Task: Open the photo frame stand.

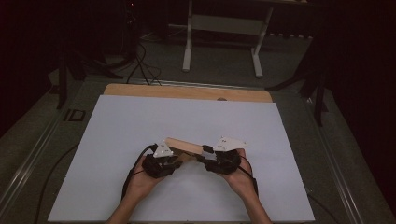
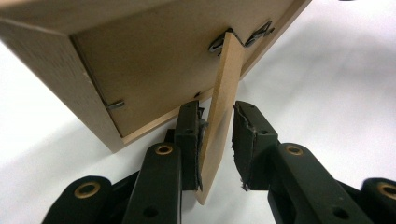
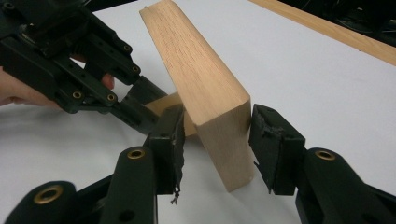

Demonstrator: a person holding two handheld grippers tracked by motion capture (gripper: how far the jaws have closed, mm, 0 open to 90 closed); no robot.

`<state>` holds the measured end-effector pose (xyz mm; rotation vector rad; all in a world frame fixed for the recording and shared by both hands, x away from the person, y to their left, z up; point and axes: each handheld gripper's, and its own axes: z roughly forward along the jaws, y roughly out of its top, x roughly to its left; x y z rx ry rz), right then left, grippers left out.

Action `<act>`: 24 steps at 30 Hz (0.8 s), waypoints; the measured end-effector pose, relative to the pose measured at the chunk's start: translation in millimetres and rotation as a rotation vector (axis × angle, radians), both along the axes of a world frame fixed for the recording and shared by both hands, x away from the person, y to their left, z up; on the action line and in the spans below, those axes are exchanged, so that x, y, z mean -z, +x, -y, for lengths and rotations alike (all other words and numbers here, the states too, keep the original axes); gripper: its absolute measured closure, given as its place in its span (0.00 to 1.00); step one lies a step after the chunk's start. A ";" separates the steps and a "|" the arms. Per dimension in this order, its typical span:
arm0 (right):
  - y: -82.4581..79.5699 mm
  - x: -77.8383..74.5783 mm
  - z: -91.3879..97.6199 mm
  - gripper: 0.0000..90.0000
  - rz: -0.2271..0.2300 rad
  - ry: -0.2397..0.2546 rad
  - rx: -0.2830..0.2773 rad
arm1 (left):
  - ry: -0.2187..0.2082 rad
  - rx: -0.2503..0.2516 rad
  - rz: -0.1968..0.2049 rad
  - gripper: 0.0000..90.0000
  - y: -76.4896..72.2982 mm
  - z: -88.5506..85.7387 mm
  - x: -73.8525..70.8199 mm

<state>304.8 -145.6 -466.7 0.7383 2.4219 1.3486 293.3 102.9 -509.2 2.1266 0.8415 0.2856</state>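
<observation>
Wooden picture frame [image 1: 184, 145] held up off the white table sheet [image 1: 116, 130], near the front middle of the table, between both grippers. Step in hand, by my read: setting up the frame's easel stand, the thin fold-out leg on the back.

Left gripper [image 2: 217, 140]: fingers narrow around the stand leg [image 2: 223, 102]. One pad touches the leg, the other stands just off it with a visible gap, so not clamped. Right gripper [image 3: 215, 144]: fingers fairly wide, straddling a corner of the frame's thick side. Left pad near or at the wood, right pad apart from it; no firm pinch visible. Frame looks to rest tilted, partly propped by the leg. In the high view a hand sits under each gripper, left [image 1: 161, 161] and right [image 1: 219, 158].

Next move probably: either re-close on the leg to swing it further out, or let go and let the frame stand on the sheet. Needs the leg angled enough or the frame tips back.

Materials:
- frame: pale beech-like wood, fine grain, squared edges, thick moulding
- back panel [image 2: 154, 65]: flat brown fibreboard, matte, held by small metal tabs [image 2: 114, 105]
- leg: thin flat board, tapering to a narrow end, hinged by a metal clip [image 2: 219, 43]
- finger pads: black rubber, frayed edges
- table: smooth white sheet over a wood top [image 1: 187, 92].
</observation>
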 end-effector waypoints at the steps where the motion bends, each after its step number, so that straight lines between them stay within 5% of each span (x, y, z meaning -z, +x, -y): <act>1: 0.0 0.0 0.0 0.61 0.000 0.000 0.000 | 0.000 0.000 0.000 0.80 0.0 0.0 0.0; 24: -8.7 4.3 2.8 0.45 -0.008 -0.010 -0.022 | 0.007 0.000 0.002 0.74 -5.7 -2.9 0.1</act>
